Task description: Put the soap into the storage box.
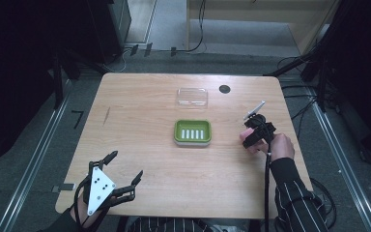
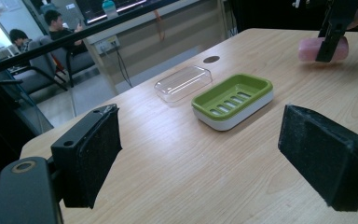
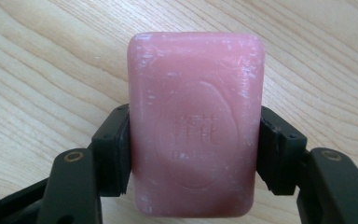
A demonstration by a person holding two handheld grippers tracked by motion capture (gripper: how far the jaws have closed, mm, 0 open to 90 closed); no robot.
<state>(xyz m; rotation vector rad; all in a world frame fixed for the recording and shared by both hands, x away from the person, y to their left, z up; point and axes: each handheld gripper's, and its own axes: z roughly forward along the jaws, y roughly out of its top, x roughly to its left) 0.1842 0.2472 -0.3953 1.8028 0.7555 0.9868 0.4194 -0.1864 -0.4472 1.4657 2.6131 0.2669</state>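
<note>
A pink bar of soap sits between the two black jaws of my right gripper, whose pads press on its long sides. From above, that gripper is at the table's right side with the pink soap just over the wood. A green soap dish with a slotted floor rests at the table's middle, left of the soap. Behind it lies a clear plastic lid. My left gripper stands open at the front left, nothing between its pads, facing the dish and lid.
A dark round hole marks the table near the far right. The wooden table has bare surface to the left and front of the dish. Cables run on the floor beyond the far edge. In the left gripper view, people sit in chairs far off.
</note>
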